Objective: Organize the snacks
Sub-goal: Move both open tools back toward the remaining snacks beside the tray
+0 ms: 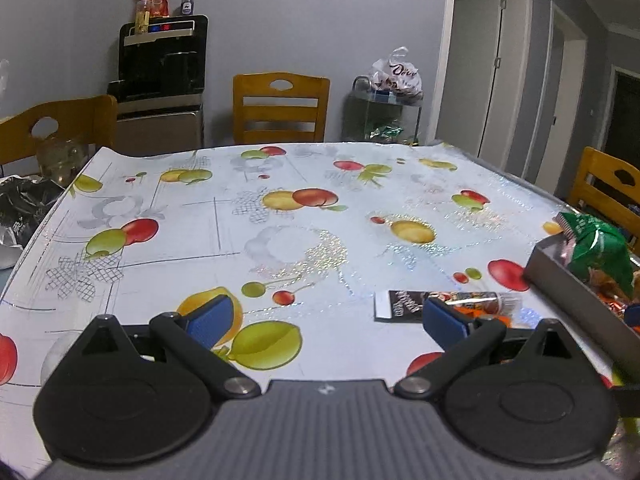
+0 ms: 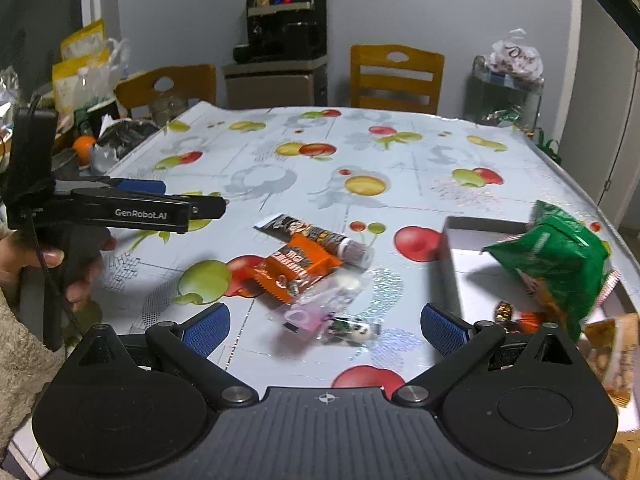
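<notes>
Several loose snacks lie mid-table in the right wrist view: a dark tube-shaped pack (image 2: 316, 240), an orange wrapper (image 2: 296, 270), a clear pink packet (image 2: 316, 312) and a small panda candy (image 2: 352, 330). A grey box (image 2: 450, 264) at the right holds a green bag (image 2: 560, 256) and other snacks. My right gripper (image 2: 326, 328) is open, just above the pink packet and panda candy. My left gripper (image 1: 326, 318) is open and empty; the dark pack (image 1: 404, 304) lies by its right finger. The left gripper also shows from the side in the right wrist view (image 2: 192, 200).
The fruit-print tablecloth (image 1: 280, 220) covers the table. Wooden chairs (image 1: 280, 108) stand around it. A black water dispenser (image 1: 164, 64) and a glass stand with a white bag (image 1: 396, 76) stand at the back wall. Bags and an orange (image 2: 84, 146) sit left of the table.
</notes>
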The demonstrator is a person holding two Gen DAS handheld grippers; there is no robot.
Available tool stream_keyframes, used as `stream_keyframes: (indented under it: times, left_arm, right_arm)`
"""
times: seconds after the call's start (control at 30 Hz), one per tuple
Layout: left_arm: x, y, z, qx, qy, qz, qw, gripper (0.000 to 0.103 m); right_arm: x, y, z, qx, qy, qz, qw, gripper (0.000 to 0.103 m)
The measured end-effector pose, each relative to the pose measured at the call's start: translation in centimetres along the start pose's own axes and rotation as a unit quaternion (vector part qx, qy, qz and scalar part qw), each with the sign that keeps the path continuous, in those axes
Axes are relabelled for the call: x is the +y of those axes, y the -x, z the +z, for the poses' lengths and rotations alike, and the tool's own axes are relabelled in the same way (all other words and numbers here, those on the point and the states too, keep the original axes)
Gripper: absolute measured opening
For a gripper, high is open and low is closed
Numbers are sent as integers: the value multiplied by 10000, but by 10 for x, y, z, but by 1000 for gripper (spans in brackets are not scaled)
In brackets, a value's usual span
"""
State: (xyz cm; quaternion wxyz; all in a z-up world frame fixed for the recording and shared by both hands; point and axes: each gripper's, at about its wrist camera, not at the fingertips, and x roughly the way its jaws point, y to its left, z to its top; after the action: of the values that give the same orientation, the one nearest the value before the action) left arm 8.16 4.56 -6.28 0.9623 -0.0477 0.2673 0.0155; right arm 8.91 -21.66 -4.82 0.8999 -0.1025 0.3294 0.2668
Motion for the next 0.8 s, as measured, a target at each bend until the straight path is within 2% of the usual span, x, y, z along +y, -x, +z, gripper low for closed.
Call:
stream_keyframes:
  times: [0.27,0.37,0.57,0.63,0.7,0.8]
  left_arm:
    - [0,1,-2,-51,-72,128,9999,102]
    - [-1,-1,-2,20,-8,65,10000,102]
    - [-7,-5,-5,110,-68,8,9999,102]
    - [-8,-5,-6,108,-58,-1,9999,102]
    - [-8,-5,-6,111,-43,-4,9999,102]
    - [-7,-5,-5,119,-1,1,9999,102]
  right_arm:
    - [8,-20,-2,142,4,-20,9999,103]
    - [6,-26,-2,144,-82,14,9999,101]
    - [7,-35,0,115,-34,-35,9999,86]
    - [6,-38,3,127,-82,-53,9999,78]
    - [0,-39,7,81,-265,-56,9996,72]
    - [-11,-39,15,-20,-676,-118,9976,70]
